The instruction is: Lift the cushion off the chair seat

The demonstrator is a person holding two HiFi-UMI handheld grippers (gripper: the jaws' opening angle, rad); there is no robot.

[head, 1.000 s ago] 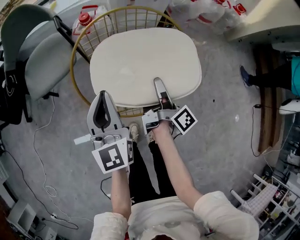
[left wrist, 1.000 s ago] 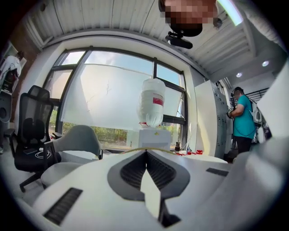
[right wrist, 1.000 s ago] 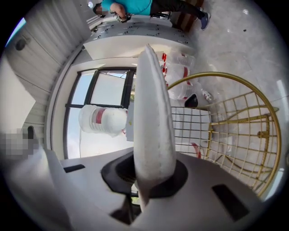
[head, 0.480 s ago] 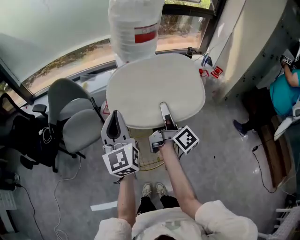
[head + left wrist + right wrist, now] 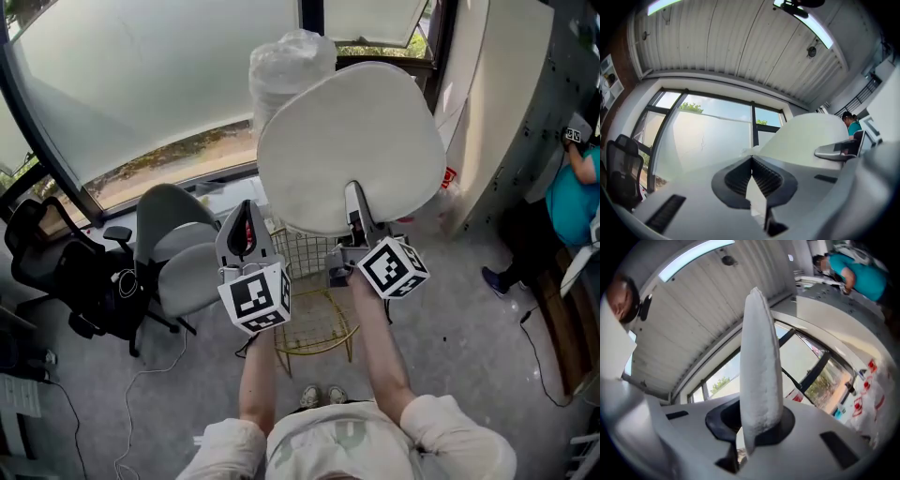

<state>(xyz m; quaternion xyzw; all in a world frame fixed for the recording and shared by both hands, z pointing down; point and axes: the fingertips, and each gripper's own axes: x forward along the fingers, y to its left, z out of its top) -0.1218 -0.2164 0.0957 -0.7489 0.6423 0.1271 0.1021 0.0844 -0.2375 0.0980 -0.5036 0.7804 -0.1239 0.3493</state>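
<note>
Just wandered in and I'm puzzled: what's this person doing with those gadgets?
A person holds a two-jaw gripper in each hand. The right gripper is clamped on the edge of a white cushion, holding it up in the air, clear of the gold wire chair below. The left gripper is shut and empty beside it.

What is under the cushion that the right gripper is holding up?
The gold wire chair stands below the lifted cushion. The right gripper pinches the cushion's near edge. The chair's wire grid runs out of sight behind the cushion.
</note>
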